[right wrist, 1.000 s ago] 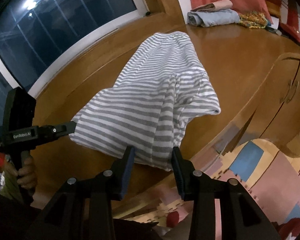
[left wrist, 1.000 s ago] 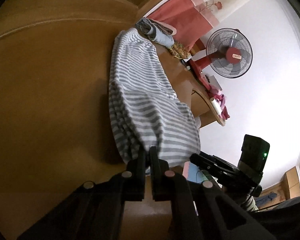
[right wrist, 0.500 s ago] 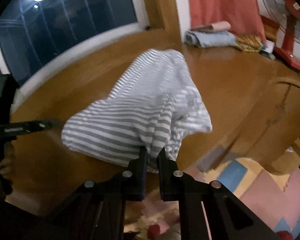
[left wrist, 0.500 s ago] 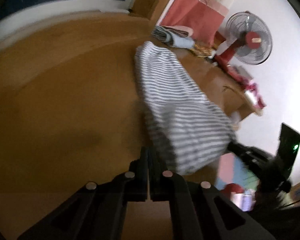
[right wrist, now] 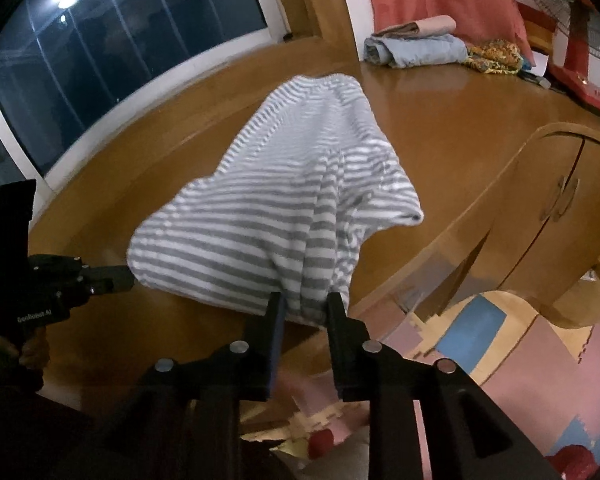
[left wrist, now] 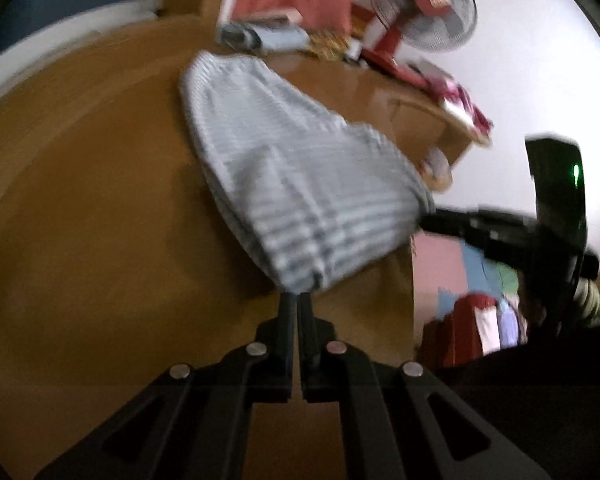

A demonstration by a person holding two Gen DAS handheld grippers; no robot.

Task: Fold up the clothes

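Note:
A grey-and-white striped garment [left wrist: 300,184] [right wrist: 284,200] lies lengthwise on the wooden table [right wrist: 440,120], its near end raised off the surface. My left gripper [left wrist: 298,300] is shut on the near left corner of the cloth, and its black tip [right wrist: 126,276] also shows in the right wrist view. My right gripper [right wrist: 304,308] has a gathered bunch of the near hem between its fingers. Its jaws are opening, with the fabric still filling the gap. In the blurred left wrist view its tip [left wrist: 426,218] meets the garment's right corner.
A folded pile of clothes [right wrist: 416,46] sits at the far end of the table, with a red fan [left wrist: 424,4] behind it. A curved cabinet door [right wrist: 560,200] drops below the table's right edge. Coloured floor mats [right wrist: 480,332] lie below, and a dark window [right wrist: 120,40] runs along the left.
My right gripper closed on the near hem, then widened a little. My left gripper rolled and shifted while holding its corner. The near end of the garment rose off the table.

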